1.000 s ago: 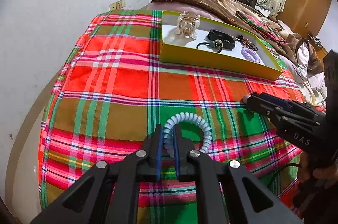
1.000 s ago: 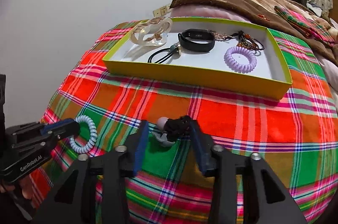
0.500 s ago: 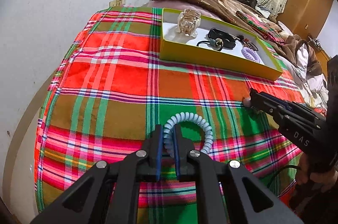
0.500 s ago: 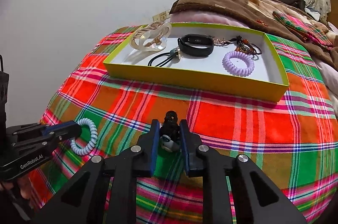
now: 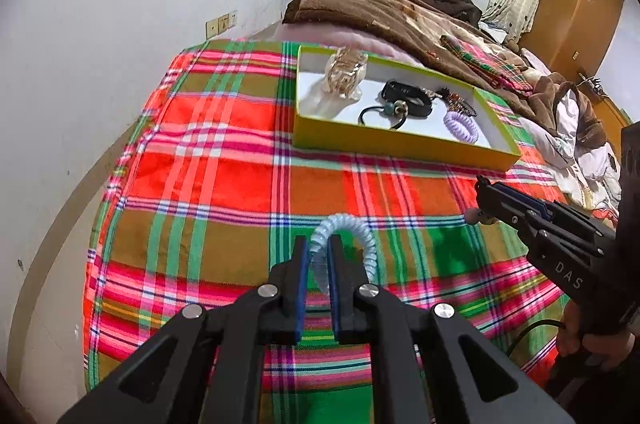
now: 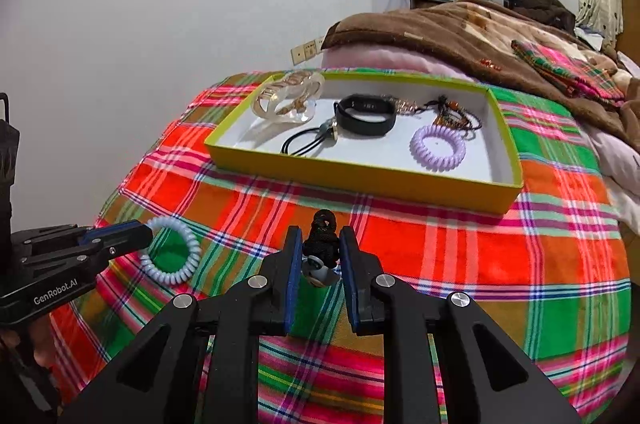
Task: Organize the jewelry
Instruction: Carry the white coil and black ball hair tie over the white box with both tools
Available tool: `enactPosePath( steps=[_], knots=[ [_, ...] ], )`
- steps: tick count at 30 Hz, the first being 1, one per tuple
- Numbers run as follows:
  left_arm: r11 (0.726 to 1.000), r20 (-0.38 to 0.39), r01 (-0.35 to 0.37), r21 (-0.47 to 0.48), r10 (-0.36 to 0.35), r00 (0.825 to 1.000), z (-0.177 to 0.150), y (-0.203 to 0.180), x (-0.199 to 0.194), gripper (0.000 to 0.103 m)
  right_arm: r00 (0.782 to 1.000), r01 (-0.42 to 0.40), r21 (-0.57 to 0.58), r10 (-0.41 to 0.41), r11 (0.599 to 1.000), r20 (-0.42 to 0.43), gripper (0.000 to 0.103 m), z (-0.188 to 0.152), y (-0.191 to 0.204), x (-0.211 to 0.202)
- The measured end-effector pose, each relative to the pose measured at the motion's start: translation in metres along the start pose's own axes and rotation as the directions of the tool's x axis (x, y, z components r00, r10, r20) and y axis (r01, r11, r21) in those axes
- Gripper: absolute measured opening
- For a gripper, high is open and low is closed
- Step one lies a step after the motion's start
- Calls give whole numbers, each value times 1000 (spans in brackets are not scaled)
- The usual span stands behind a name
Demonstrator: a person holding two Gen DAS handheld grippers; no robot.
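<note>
My left gripper (image 5: 318,256) is shut on a pale blue spiral hair tie (image 5: 362,240) and holds it just above the plaid cloth; it also shows in the right wrist view (image 6: 172,252). My right gripper (image 6: 318,252) is shut on a black knotted hair tie with a pale bead (image 6: 322,252), lifted off the cloth. Ahead lies a yellow-green tray (image 6: 360,179) holding a clear hair claw (image 6: 288,99), a black band (image 6: 366,113), a black elastic (image 6: 308,139), a lilac spiral tie (image 6: 438,147) and beaded bracelets (image 6: 456,111).
The plaid cloth (image 5: 224,159) covers the bed's near end beside a white wall (image 5: 100,23) on the left. A brown blanket (image 6: 460,31) lies behind the tray. White bedding (image 5: 576,143) is heaped at the right.
My right gripper has shut on the black beaded hair tie and lifted it. My left gripper has risen a little, holding the blue spiral tie throughout.
</note>
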State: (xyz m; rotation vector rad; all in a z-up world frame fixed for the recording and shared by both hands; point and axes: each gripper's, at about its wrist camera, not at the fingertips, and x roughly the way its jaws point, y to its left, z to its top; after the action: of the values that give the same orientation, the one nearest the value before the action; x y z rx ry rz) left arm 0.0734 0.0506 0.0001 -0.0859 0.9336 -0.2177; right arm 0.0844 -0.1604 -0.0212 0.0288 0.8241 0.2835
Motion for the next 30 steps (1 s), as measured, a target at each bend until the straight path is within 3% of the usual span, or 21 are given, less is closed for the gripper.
enactPosePath(
  steps=[9,15,19,30],
  knots=[
    [1000,31,8,17,-8,999,15,-8,-6,10,1000,-1,3,1,1000,20,20,5,-8,-10],
    [999,-54,-12,30,14,998,3,2,16,11,1000,-10,-6,10,1000,7,20,-3,-12,-12],
    [998,-83,-23,59,28,996,-3,1,25,40,1000,-18,-14,18,1000,12,20,-3,-13,-12],
    [986,-87,-89,139,102,991,-1,-9,38,40,999,-22,-27,23,999,33,20,0,-13,-19]
  ],
)
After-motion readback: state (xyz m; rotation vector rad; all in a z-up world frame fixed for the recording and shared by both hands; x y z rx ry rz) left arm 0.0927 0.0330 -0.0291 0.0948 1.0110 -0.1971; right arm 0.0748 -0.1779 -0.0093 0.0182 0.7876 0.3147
